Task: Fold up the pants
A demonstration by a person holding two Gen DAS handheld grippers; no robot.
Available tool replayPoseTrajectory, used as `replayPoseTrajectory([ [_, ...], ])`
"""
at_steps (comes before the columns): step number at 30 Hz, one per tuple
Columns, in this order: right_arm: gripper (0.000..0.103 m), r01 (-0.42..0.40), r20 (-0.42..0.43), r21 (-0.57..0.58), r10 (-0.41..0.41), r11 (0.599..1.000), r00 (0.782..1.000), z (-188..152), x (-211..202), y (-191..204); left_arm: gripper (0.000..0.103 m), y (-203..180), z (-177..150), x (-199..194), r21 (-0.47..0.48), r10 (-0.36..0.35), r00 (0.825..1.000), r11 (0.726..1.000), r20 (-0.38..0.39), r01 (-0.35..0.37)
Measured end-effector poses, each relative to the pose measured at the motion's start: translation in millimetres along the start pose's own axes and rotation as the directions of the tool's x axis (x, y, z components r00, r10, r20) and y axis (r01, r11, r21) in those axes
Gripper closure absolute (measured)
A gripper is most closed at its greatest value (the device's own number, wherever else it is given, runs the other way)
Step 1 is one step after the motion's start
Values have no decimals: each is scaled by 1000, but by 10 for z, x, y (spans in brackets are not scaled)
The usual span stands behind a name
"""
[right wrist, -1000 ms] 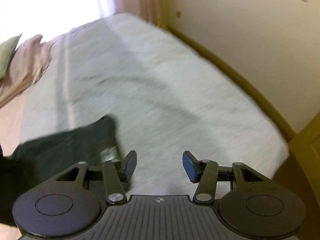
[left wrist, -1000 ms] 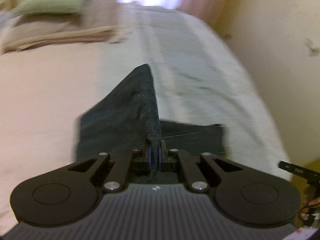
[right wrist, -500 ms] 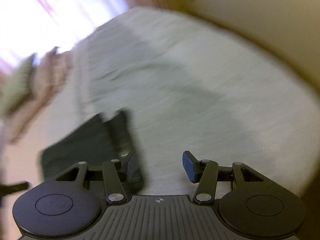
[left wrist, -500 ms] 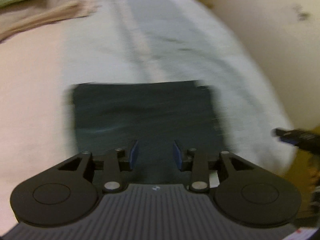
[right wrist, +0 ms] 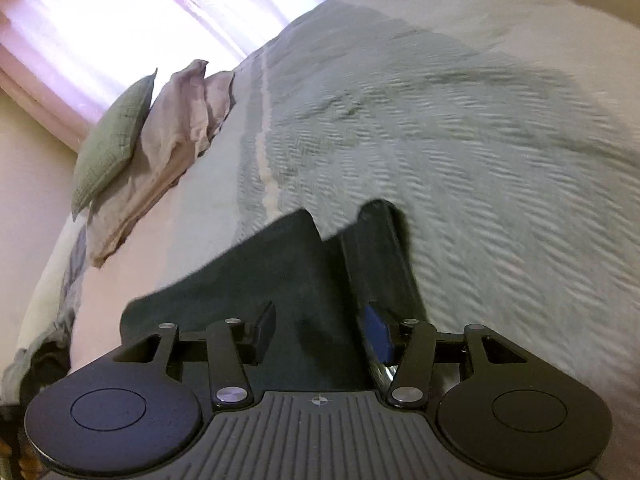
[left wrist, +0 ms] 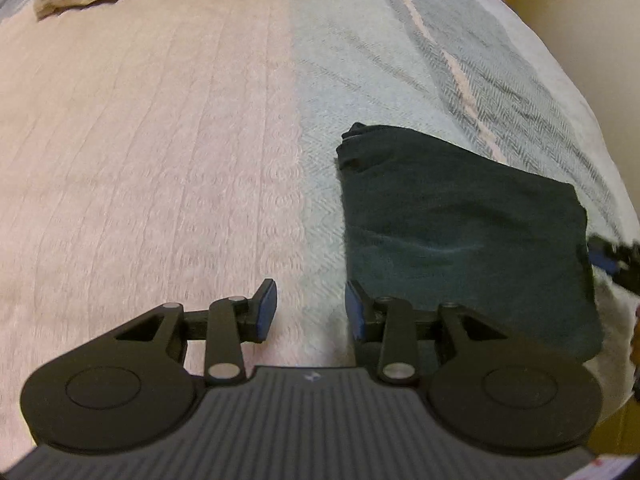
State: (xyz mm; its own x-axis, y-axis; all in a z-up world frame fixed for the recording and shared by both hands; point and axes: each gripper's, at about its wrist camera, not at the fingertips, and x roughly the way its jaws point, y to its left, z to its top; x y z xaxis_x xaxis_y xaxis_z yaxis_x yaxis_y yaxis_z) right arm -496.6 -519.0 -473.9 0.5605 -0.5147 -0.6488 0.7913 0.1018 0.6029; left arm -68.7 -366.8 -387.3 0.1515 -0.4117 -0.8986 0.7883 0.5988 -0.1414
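Dark green pants [left wrist: 460,236] lie folded into a compact rectangle on the pale green part of the bedspread, right of centre in the left wrist view. My left gripper [left wrist: 310,312] is open just off the fold's near left corner, over bare cover, holding nothing. In the right wrist view the same pants [right wrist: 256,280] spread under the tool, with a narrow strip of them sticking out at the far edge. My right gripper [right wrist: 320,332] is open above the cloth, nothing between its fingers. Its tip shows at the right edge as the right gripper [left wrist: 608,258].
The bedspread [left wrist: 160,140] is pink on the left and pale green with stripes on the right. A green pillow [right wrist: 112,140] and beige pillows [right wrist: 176,132] sit at the head of the bed. A cream wall [left wrist: 600,40] borders the right side.
A second ago my left gripper was shut on a raised fold of the pants. It has let go, the fold now lies flat, and the left gripper has slid left. The right gripper moved over the pants.
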Motion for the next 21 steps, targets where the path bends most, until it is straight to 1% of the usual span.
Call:
replayPoseTrajectory([
  [1,65,-17,-8,6,17,1000,1000,31,55,-11,71,-3,23,18,3,-6,1000,1000,6,6],
  [2,76,-28,-18,12,28,1000,999,57,118,-6,71,8,56,45,2,-15,1000,1000,16,15],
  [3,101,-23,-30,13,23,1000,999,84,179,9,71,30,94,89,1,-21,999,1000,27,21],
  [5,101,-7,-30,-15,6,1000,1000,120,193,50,71,36,194,143,4,-21,999,1000,42,21],
  [6,102,-6,-3,-52,5,999,1000,122,140,109,71,32,251,175,6,-19,999,1000,46,18],
  [8,102,-1,44,-83,4,997,999,132,-22,132,71,14,332,169,12,-34,997,999,63,33],
  [10,102,28,78,-58,-23,998,997,119,-119,84,71,1,380,173,31,-47,996,999,79,44],
  [11,102,62,92,-46,-58,997,994,102,-138,46,71,-21,403,206,41,-45,996,998,81,42],
  [12,102,103,92,-16,-102,994,991,73,-118,-34,71,-28,406,224,49,-47,996,998,81,43],
  [14,102,150,63,14,-151,989,987,17,-21,-149,71,-80,429,302,59,-48,996,997,73,44],
  [15,102,179,52,6,-179,984,982,0,33,-139,71,-103,449,328,60,-52,997,997,65,49],
  [17,101,208,41,-32,-207,978,978,50,63,-43,71,-134,455,344,65,-84,995,995,59,80],
  [18,96,208,23,-46,-207,977,978,101,51,-9,71,-150,457,344,73,-97,993,993,60,93],
  [20,82,198,12,-30,-198,980,980,187,16,-12,71,-178,464,358,84,-123,991,989,56,118],
  [21,69,176,29,-9,-175,984,984,233,-5,-43,71,-188,487,388,81,-138,989,988,51,133],
])
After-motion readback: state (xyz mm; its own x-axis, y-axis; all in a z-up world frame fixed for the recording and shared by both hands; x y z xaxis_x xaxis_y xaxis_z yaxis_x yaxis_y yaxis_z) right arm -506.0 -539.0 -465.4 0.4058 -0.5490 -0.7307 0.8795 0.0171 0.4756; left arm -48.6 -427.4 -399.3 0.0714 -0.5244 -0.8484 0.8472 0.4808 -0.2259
